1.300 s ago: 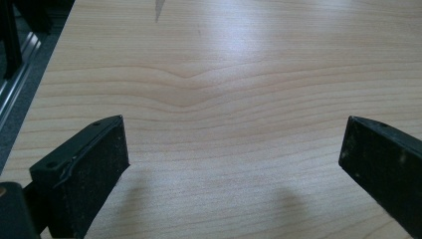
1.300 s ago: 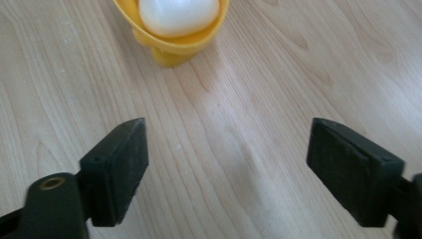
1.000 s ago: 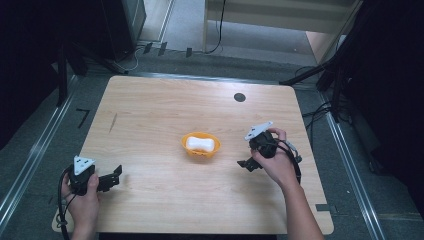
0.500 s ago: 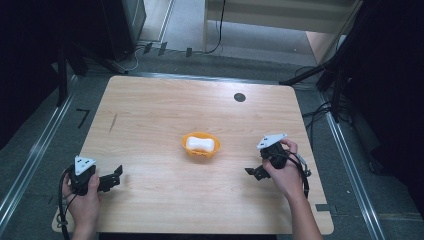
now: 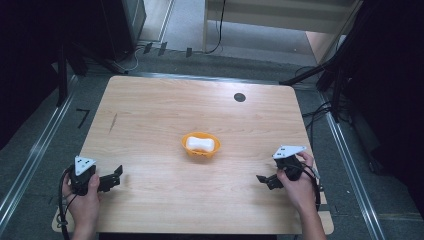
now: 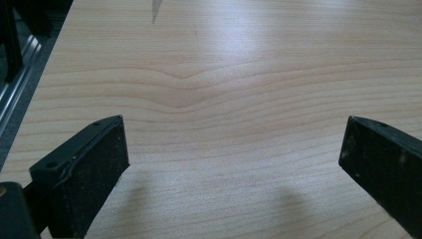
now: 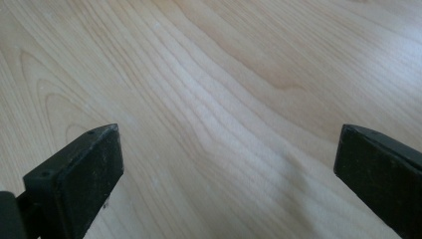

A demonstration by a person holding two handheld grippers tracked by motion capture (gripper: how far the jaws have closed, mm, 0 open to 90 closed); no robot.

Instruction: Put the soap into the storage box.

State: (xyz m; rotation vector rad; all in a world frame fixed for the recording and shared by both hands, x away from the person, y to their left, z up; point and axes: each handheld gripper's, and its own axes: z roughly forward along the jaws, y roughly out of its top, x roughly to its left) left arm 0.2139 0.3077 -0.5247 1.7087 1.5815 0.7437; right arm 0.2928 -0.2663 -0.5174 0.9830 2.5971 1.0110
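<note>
A small orange bowl (image 5: 189, 148) stands at the middle of the wooden table (image 5: 160, 115), and a white bone-shaped object (image 5: 200, 144) lies inside it. My left gripper (image 5: 118, 174) rests low at the table's near left corner, open, with bare wood between its jaws (image 6: 234, 164). Over at the near right, my right gripper (image 5: 263, 181) is held in a hand close to the tabletop, also open, with nothing but wood grain (image 7: 229, 164) between its jaws. Both grippers are well apart from the bowl.
A dark round hole (image 5: 239, 97) sits in the table near its far right side. Metal floor rails (image 5: 35, 150) run along both sides of the table, and cables (image 5: 320, 110) lie on the floor at the right.
My right gripper has drawn back from beside the bowl toward the near right edge of the table. The left gripper has stayed put.
</note>
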